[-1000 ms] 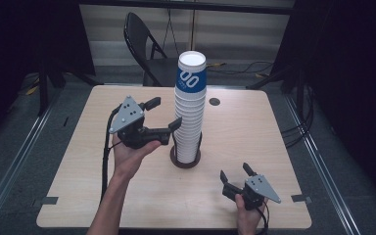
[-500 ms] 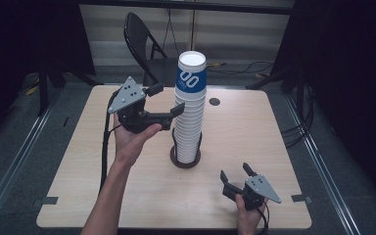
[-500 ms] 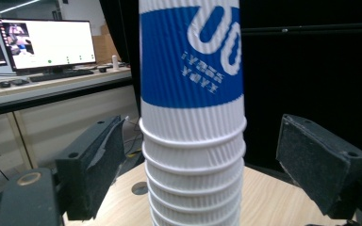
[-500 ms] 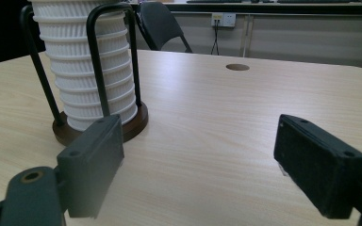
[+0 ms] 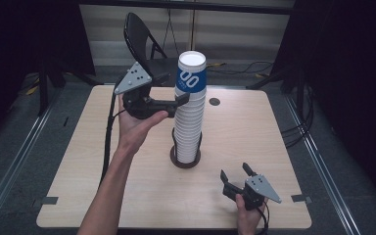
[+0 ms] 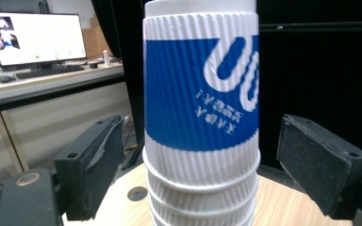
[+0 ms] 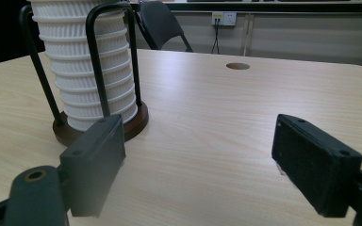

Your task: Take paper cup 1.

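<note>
Left gripper view: top cup (image 6: 200, 94) rim cropped, stack below cut off.
Left gripper (image 6: 200, 165) spread, having just opened, straddling without touching; right gripper (image 7: 200, 160) unclenched, empty.

White ribbed cups, one blue band, black jaws on pale wood

The tall stack of ribbed white paper cups (image 5: 190, 117) is topped by a paper cup wrapped in a blue band with white lettering (image 6: 200, 89); it is seated on a dark brown round wooden base (image 7: 134, 123) with black wire hoops (image 7: 102, 56). The light wood-grain tabletop (image 5: 254, 132) is pale beige. Matte black jaws are seen in both gripper views.
</note>
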Demonstrator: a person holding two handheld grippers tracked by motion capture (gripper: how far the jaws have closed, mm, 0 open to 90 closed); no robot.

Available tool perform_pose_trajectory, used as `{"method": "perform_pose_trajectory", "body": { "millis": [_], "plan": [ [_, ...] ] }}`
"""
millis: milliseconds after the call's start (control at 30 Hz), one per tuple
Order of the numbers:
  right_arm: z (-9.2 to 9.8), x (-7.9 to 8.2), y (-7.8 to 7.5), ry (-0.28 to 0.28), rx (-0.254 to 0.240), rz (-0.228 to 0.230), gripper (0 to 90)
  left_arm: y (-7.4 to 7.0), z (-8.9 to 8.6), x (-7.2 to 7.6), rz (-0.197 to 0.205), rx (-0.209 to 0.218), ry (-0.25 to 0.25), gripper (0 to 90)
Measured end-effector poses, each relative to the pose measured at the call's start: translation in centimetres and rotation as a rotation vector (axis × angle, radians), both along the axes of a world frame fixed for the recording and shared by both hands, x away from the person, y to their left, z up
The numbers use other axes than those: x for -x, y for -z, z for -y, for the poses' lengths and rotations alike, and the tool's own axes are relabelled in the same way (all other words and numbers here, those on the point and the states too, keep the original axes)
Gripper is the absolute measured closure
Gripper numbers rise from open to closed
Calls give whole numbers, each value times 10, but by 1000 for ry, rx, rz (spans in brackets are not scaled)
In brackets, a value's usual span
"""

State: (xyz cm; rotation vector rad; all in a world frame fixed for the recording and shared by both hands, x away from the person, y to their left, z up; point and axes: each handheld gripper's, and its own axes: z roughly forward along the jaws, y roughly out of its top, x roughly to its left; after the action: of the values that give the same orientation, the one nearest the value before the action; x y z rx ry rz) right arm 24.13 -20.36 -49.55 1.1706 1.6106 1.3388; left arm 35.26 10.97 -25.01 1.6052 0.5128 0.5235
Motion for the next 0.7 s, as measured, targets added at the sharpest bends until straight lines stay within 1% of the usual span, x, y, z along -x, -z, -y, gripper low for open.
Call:
{"method": "perform_pose_trajectory", "body": {
  "millis": [33, 67, 133, 167, 233, 300, 333, 367, 400, 433, 567, 600, 633, 667, 700],
  "plan": [
    [0, 0, 0, 0, 0, 0, 175, 0, 0, 0, 0, 0, 0, 159],
    [0, 0, 0, 2, 2, -1, 175, -3, 5, -2, 5, -30, -9, 157],
    [0, 0, 0, 0, 2, -1, 176, -5, 6, -3, 9, -26, -2, 157],
    [-1, 0, 0, 2, 6, -1, 176, -7, 8, -4, 17, -23, 10, 157],
    [-1, 0, 0, 1, 7, -2, 177, -9, 11, -6, 20, -27, 4, 154],
    [0, 0, 0, 2, 5, -1, 177, -10, 13, -12, 4, -24, 17, 155],
    [-1, 0, 0, 2, 4, 0, 177, -10, 14, -15, -2, -19, 21, 154],
    [-1, 0, 0, 5, 4, 3, 177, -10, 15, -18, -11, -5, 34, 153],
    [-1, 0, 0, 3, 9, 2, 177, -9, 15, -24, -25, 24, 61, 153],
    [-1, 0, 0, 4, 9, 3, 177, -8, 16, -26, -30, 23, 62, 154],
    [0, 1, 0, 3, 2, 3, 177, -7, 20, -30, -39, 18, 70, 153],
    [0, 1, 0, 1, -3, 3, 177, -7, 24, -31, -39, 6, 67, 152],
    [0, 1, 0, 1, -3, 3, 177, -7, 24, -31, -39, 6, 67, 152],
    [0, 1, 0, 4, 1, 6, 177, -7, 27, -32, -36, -16, 66, 153],
    [0, 1, 0, 4, 2, 5, 177, -7, 28, -33, -41, -22, 60, 153]
  ]
}}
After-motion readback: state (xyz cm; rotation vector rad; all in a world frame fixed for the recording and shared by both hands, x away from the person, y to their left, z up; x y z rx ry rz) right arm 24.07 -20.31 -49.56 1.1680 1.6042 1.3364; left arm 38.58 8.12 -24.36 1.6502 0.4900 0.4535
